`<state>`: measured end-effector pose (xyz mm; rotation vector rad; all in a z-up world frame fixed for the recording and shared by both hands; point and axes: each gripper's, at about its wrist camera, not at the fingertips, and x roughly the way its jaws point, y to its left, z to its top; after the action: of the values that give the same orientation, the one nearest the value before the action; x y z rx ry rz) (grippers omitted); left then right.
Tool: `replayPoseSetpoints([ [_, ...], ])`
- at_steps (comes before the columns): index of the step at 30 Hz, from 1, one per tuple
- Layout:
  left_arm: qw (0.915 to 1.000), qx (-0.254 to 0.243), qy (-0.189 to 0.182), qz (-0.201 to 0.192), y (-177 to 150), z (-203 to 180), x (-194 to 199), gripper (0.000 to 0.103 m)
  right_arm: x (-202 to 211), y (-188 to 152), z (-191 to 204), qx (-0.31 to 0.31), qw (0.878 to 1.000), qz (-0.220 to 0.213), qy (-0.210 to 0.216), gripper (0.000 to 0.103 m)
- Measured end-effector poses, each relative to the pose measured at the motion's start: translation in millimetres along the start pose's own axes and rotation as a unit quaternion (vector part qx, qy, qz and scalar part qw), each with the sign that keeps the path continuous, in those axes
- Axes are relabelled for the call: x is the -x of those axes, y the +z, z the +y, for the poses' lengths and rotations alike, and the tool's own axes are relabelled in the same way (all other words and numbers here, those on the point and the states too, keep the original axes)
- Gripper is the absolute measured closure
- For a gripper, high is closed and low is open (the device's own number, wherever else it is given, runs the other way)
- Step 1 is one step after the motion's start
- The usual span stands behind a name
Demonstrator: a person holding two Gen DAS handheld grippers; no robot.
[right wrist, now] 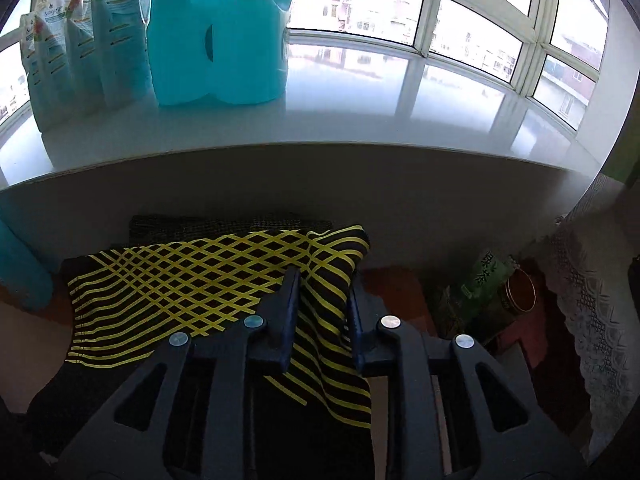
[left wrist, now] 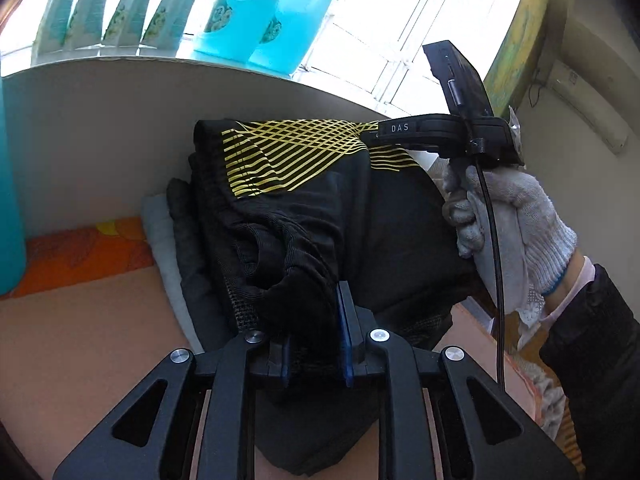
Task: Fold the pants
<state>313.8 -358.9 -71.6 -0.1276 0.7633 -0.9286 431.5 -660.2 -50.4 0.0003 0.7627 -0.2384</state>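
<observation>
Left gripper [left wrist: 312,316], nearest lens: blue pads clamped on bunched black mesh fabric of pants [left wrist: 320,208]; left fingertip buried in cloth, contact point hidden. Pants: black, yellow lattice print, folded bundle on stack of folded garments [left wrist: 168,236] against grey sill wall [left wrist: 100,120]; long axis indeterminate. Right gripper [right wrist: 324,280]: fingers pinching raised printed fold, closed on pants. Gloved right hand [left wrist: 508,224] holds its handle. Blue detergent jug [right wrist: 216,32], refill pouches [right wrist: 80,40] on sill. Green packet [right wrist: 484,280] at right, label unreadable.
</observation>
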Motion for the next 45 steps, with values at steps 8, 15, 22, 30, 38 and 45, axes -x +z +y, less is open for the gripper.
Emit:
replayPoseSetpoints([
  [8,0.9999,0.011,0.005,0.01,4.3,16.8,32.3,0.066,51.4,-24.6,-22.8,-0.024,0.999,-0.025,-0.017,0.06],
  [15,0.9996,-0.001,0.027,-0.005,6.1,23.1,56.6,0.066,87.0,-97.5,-32.3,-0.074,0.996,-0.006,0.043,0.052],
  [22,0.9985,-0.008,0.053,-0.012,-1.0,27.2,79.7,0.066,91.3,-136.8,-28.5,-0.029,0.999,0.008,-0.023,0.052],
  [30,0.9962,-0.022,0.08,-0.027,-22.8,16.7,128.9,0.062,131.9,-165.9,-39.3,-0.067,0.998,-0.011,-0.005,0.052],
  [38,0.9932,-0.056,0.09,-0.048,-54.6,-19.3,183.6,0.04,197.9,-214.1,-18.1,-0.086,0.995,-0.04,0.011,0.051],
  [45,0.9926,-0.059,0.075,-0.075,-79.2,-44.8,233.6,0.028,270.4,-254.1,19.9,-0.061,0.995,-0.074,0.017,0.044],
])
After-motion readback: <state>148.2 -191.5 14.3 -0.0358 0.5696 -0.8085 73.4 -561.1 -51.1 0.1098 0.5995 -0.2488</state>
